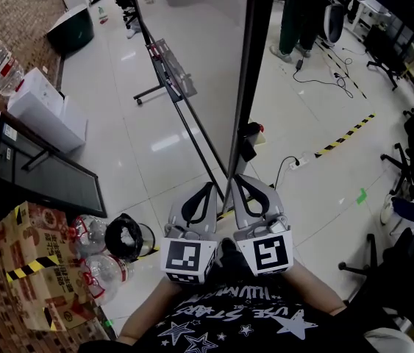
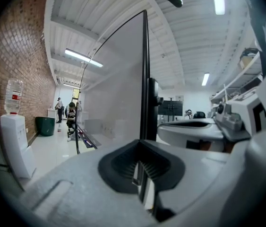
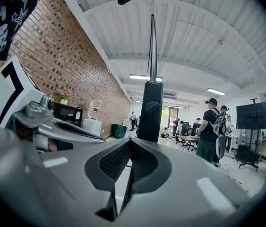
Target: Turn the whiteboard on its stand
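Observation:
The whiteboard (image 1: pixel 192 43) stands upright on its wheeled stand, and I look down along its black side frame (image 1: pixel 254 65). My two grippers sit side by side at the frame's lower end. The left gripper (image 1: pixel 212 190) is shut on the frame's thin edge. In the left gripper view that edge (image 2: pixel 145 79) runs up out of the gap between the left gripper's (image 2: pixel 142 174) pads. The right gripper (image 1: pixel 242 182) is shut, its jaws meeting in a thin line. In the right gripper view the black frame post (image 3: pixel 150 108) rises just past the right gripper's (image 3: pixel 130 174) tips.
A cardboard box (image 1: pixel 41 263), water bottles (image 1: pixel 93 256) and a dark screen (image 1: pixel 45 171) stand at my left. The stand's tray (image 1: pixel 170 65) juts left. A power strip with its cable (image 1: pixel 298 162), striped floor tape (image 1: pixel 346 134), chairs (image 1: pixel 412 190) and a person (image 1: pixel 298 13) are at right.

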A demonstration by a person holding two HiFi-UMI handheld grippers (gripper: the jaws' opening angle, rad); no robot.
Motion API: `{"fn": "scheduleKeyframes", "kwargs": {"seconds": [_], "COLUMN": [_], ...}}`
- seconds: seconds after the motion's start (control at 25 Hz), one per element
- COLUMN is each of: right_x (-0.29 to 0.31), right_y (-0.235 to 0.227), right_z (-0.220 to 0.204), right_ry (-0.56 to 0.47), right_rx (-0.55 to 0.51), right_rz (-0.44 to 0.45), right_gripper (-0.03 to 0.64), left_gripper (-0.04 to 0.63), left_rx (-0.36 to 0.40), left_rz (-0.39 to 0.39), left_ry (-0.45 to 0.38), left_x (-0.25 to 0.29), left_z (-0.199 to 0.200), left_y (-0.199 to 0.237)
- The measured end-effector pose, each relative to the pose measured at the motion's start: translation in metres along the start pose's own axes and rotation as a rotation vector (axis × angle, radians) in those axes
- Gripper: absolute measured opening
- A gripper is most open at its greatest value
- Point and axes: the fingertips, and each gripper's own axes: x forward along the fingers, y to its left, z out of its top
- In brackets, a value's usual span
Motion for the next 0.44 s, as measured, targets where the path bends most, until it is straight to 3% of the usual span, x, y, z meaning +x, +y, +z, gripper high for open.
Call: {"fn": "scheduleKeyframes", "kwargs": {"seconds": [0.44], "right_x": [0.0048], "right_y": [-0.0004], "right_z": [-0.0048], "right_ry": [0.031], "right_rx": [0.007], "right_rz": [0.009], "right_gripper": [0.009], "left_gripper": [0.005], "left_rx": [0.033], "left_rz": [-0.024], "left_ry": [-0.031], "left_x": [0.0025], "left_z": [0.0059], "left_y": [-0.0020]}}
